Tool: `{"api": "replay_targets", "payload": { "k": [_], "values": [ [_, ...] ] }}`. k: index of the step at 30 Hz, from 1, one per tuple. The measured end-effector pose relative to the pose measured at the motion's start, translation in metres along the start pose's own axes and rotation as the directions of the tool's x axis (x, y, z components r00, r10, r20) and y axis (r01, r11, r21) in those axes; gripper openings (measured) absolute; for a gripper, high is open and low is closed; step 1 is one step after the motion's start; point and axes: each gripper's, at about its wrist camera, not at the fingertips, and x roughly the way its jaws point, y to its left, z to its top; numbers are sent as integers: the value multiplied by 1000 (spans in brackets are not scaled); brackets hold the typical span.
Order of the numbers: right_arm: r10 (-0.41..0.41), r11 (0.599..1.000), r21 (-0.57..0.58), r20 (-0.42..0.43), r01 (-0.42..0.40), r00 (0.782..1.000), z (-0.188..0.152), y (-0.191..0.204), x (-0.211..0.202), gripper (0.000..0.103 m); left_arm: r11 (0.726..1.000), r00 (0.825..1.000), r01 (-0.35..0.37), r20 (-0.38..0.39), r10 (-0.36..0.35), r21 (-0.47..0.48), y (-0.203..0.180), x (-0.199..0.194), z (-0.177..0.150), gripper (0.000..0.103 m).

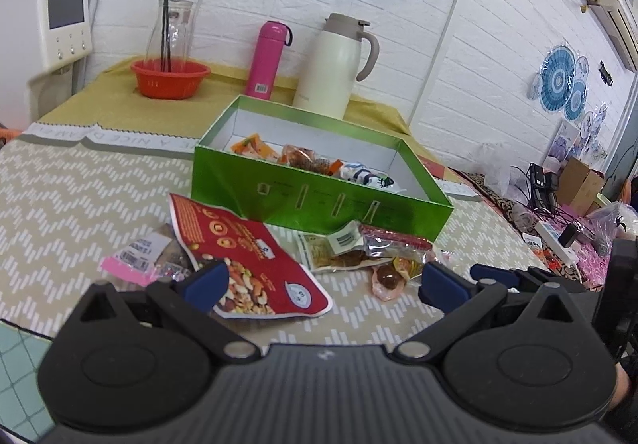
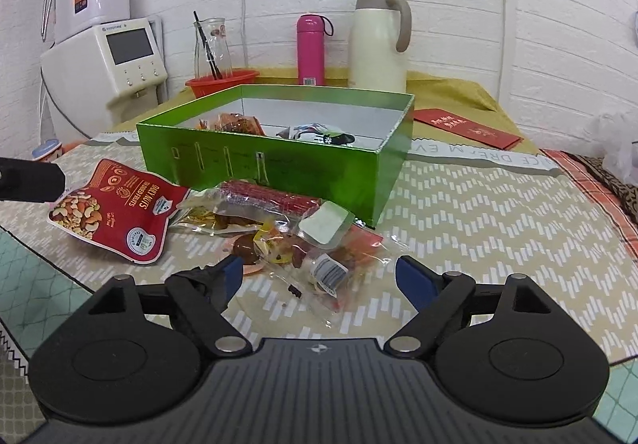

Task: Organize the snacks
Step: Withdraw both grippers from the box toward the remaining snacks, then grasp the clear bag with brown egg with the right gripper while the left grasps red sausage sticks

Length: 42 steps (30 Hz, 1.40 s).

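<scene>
pink flask (image 2: 311, 49) beside cream jug (image 2: 379, 41); red basin (image 1: 170, 78).

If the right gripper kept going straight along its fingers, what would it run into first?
Most likely the clear snack packets lying between the open fingers of the right gripper, with the green box behind them. Height above the table is hard to judge, so it might pass just over the packets.

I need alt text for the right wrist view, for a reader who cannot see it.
Open tongs hover over clear snack bags on a patterned tablecloth. Behind them stands an open green box that holds a few snacks, with a red nut pouch to its left. A pink bottle and a cream jug stand by the wall.
</scene>
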Motion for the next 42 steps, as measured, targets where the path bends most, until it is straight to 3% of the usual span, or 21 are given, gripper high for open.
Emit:
{"api": "replay_targets", "payload": {
  "k": [7, 9, 11, 17, 22, 29, 30, 32, 34, 35, 38, 42],
  "values": [
    [-38, 999, 18, -37, 39, 999, 3, 3, 7, 101, 1000, 999, 23, -26, -23, 15, -5, 8, -1, 103],
    [-45, 999, 12, -26, 45, 999, 1, 2, -2, 79, 999, 999, 32, -39, -31, 23, -8, 13, -3, 103],
    [-27, 999, 38, -34, 28, 999, -3, -2, -11, 73, 998, 998, 44, -51, -42, 36, -12, 18, -5, 103],
    [10, 1000, 15, -45, -9, 999, -18, 6, -41, 69, 992, 993, 100, -77, -94, 71, -25, 33, -4, 103],
    [40, 999, 32, -38, -39, 998, -27, 12, -58, 69, 987, 991, 113, -77, -105, 112, -33, 62, 18, 103],
    [30, 996, 90, -40, -27, 999, -37, 5, -65, 70, 989, 976, 149, -160, -145, 8, -25, 126, 45, 103],
    [25, 995, 96, -44, -21, 999, -38, 3, -65, 70, 988, 972, 153, -181, -153, -15, -24, 133, 45, 101],
    [10, 994, 105, -46, -5, 999, -41, 0, -66, 71, 984, 960, 171, -216, -178, -49, -23, 140, 43, 86],
    [6, 993, 120, -48, 0, 999, -43, -4, -66, 75, 982, 952, 177, -243, -186, -57, -23, 139, 37, 49],
    [5, 992, 128, -49, 1, 999, -43, -5, -66, 77, 983, 953, 179, -244, -183, -37, -24, 135, 33, 47],
    [11, 991, 136, -49, -4, 999, -45, -6, -65, 83, 983, 949, 185, -260, -178, 2, -25, 122, 22, 29],
    [23, 991, 135, -41, -17, 999, -45, -4, -66, 91, 974, 938, 219, -285, -197, 47, -28, 97, 6, 29]
  ]
}}
